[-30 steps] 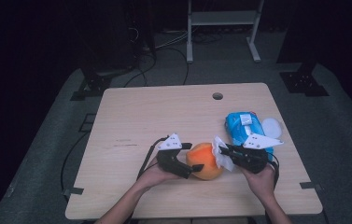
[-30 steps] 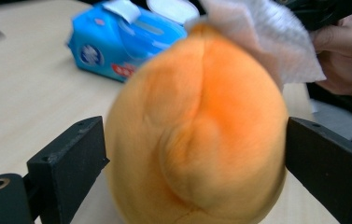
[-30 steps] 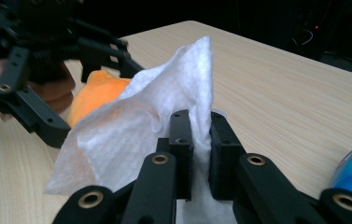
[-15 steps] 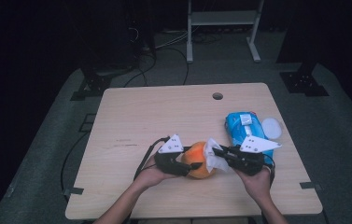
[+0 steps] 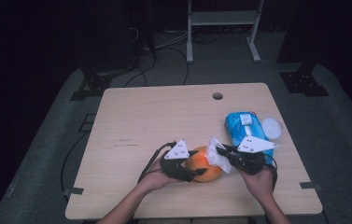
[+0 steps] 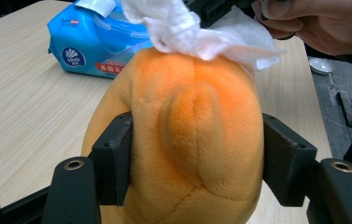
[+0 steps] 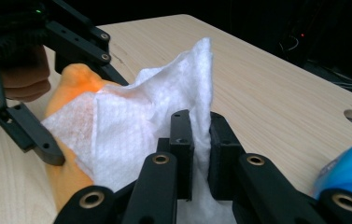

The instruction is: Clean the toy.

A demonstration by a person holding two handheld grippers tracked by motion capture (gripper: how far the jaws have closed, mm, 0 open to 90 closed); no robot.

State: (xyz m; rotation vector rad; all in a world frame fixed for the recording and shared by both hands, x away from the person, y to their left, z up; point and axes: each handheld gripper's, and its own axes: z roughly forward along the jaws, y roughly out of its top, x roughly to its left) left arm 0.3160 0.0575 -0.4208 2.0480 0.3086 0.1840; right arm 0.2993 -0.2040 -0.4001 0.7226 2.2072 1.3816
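Orange plush [image 6: 197, 140] on wooden counter [image 5: 164, 116], just beside blue pack [image 5: 246, 128], clamped between jaws of left gripper [image 5: 194, 171], these having just been closing then easing slightly. White wipe [image 7: 141, 130] pinched in right gripper [image 7: 197, 140], jaws together, draped on plush top.

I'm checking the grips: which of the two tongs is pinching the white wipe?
The right tongs: their jaws are shut on the white wipe, draped over the orange plush toy. The left tongs instead clamp the toy's sides.
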